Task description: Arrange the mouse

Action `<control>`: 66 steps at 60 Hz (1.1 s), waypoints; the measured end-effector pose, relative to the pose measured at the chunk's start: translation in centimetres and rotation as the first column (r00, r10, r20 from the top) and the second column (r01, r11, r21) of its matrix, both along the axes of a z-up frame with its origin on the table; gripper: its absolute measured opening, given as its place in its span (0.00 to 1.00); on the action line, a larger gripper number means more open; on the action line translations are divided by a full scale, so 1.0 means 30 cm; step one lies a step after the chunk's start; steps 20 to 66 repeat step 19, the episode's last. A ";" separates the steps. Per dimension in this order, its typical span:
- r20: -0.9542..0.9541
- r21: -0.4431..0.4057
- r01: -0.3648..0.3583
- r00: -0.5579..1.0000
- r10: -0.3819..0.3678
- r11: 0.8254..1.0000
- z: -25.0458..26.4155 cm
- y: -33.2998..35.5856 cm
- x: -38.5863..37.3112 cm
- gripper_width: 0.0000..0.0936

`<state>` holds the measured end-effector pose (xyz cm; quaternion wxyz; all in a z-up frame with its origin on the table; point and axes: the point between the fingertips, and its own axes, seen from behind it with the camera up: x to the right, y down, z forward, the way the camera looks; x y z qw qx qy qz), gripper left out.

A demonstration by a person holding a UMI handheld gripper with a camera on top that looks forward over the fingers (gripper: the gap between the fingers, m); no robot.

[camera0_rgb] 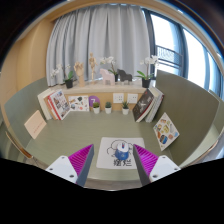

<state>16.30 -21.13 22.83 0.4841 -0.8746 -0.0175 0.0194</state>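
**Mouse on its mat, between the fingers**

A small grey-blue mouse (122,155) lies flat on a white square mouse mat (115,150) on the green counter (70,140), between the gripper (114,158) fingers, which stand apart with gaps either side.

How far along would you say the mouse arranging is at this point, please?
Early, by the look of it. Nothing looks done yet. The mouse rests on its white mat, just ahead of the open gripper and between its fingertips, ungripped. Closing on the mouse and placing it remain.
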 end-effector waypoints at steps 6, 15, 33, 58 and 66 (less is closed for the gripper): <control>-0.006 0.003 -0.009 1.000 0.009 1.000 0.011 -0.094 -0.053 0.82; -0.021 0.000 -0.044 0.999 0.044 0.999 -0.007 -0.187 -0.150 0.82; -0.010 -0.009 -0.060 0.998 0.060 0.998 -0.018 -0.206 -0.175 0.83; -0.010 -0.009 -0.060 0.998 0.060 0.998 -0.018 -0.206 -0.175 0.83; -0.010 -0.009 -0.060 0.998 0.060 0.998 -0.018 -0.206 -0.175 0.83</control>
